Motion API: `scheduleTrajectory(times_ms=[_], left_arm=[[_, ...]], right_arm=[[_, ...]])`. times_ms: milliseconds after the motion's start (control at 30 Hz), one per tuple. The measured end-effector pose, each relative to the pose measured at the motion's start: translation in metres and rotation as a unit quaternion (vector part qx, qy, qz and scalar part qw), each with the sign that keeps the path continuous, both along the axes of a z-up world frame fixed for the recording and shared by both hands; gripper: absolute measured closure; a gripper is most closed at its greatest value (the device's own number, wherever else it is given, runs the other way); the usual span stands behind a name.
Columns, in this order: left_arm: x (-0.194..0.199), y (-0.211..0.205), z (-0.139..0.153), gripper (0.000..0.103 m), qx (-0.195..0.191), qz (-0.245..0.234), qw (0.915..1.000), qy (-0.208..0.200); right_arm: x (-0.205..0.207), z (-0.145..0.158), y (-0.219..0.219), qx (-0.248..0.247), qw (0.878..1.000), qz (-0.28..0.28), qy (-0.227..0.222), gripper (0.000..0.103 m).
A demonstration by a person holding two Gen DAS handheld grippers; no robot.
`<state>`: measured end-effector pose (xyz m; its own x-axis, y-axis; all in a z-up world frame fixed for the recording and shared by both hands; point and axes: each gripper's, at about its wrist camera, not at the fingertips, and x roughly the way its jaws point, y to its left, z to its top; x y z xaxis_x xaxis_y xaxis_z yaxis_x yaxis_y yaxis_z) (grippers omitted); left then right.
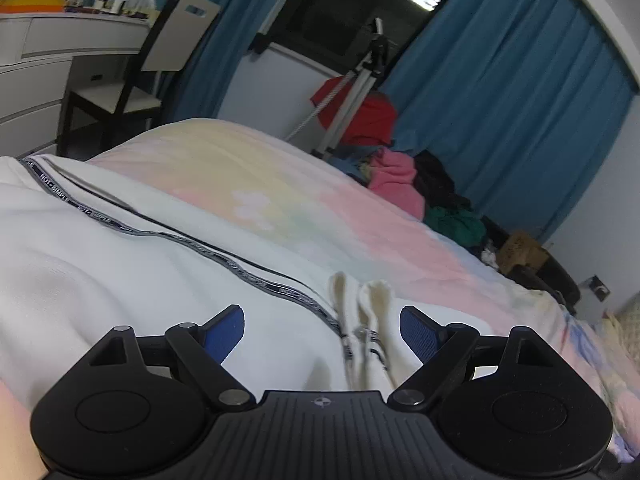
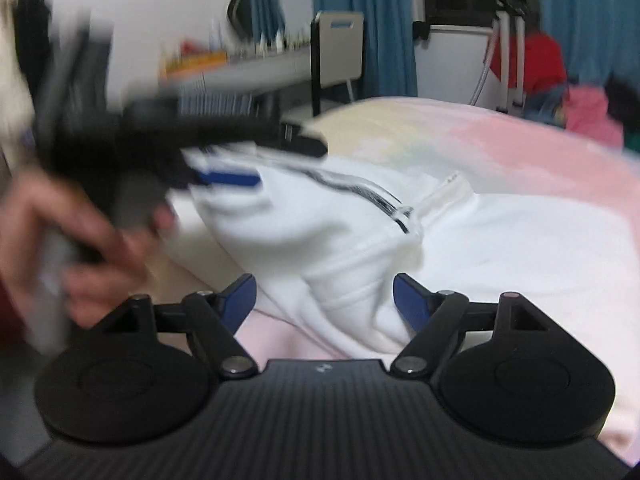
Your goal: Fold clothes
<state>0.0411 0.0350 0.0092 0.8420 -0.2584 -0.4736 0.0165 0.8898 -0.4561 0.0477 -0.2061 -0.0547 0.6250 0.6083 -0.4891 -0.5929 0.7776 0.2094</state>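
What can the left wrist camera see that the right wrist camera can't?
Only the left wrist view shows the dark green clothes at the end of the clothes pile and the cardboard box beyond the bed.

Only the right wrist view shows the person's hand holding the blurred left gripper over the garment.

Both show the white garment with its striped trim on the pastel bedspread, the chair, the blue curtains, the pink clothes and the tripod. Each camera's own gripper is open.

The room is dim with a cool blue tint. The right wrist view is blurred, strongest at its left; edges bend.
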Motion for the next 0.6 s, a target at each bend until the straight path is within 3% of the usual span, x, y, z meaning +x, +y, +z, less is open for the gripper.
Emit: scheduleTrajectory(times_ms=[67,167,267,367,533,567,600], left_arm=[[-0.003,-0.009,-0.001,0.018,0.002,-0.021,0.9997,-0.008],[-0.007,-0.026,-0.005,0.022,0.008,-0.058,0.9981,-0.019],[-0.011,-0.042,-0.009,0.028,0.013,-0.094,0.995,-0.031],[-0.013,-0.062,-0.017,0.037,0.023,-0.132,0.9903,-0.039],[-0.007,-0.088,-0.044,0.061,0.041,-0.165,0.9854,-0.005],[-0.004,-0.087,-0.051,0.068,0.036,-0.162,0.9861,0.007],[-0.001,-0.084,-0.056,0.083,0.026,-0.157,0.9871,0.017]], right_arm=[[0.024,0.012,-0.02,0.048,0.999,-0.02,-0.001,0.026],[0.047,0.02,-0.045,0.074,0.992,-0.1,-0.007,0.026],[0.063,0.016,-0.061,0.029,0.976,-0.216,-0.013,0.025],[0.077,0.001,-0.067,-0.005,0.963,-0.27,-0.003,0.026],[0.086,-0.02,-0.061,-0.048,0.958,-0.282,0.005,0.026],[0.087,-0.023,-0.059,-0.058,0.958,-0.281,0.004,0.026],[0.087,-0.027,-0.057,-0.069,0.958,-0.279,0.002,0.026]])
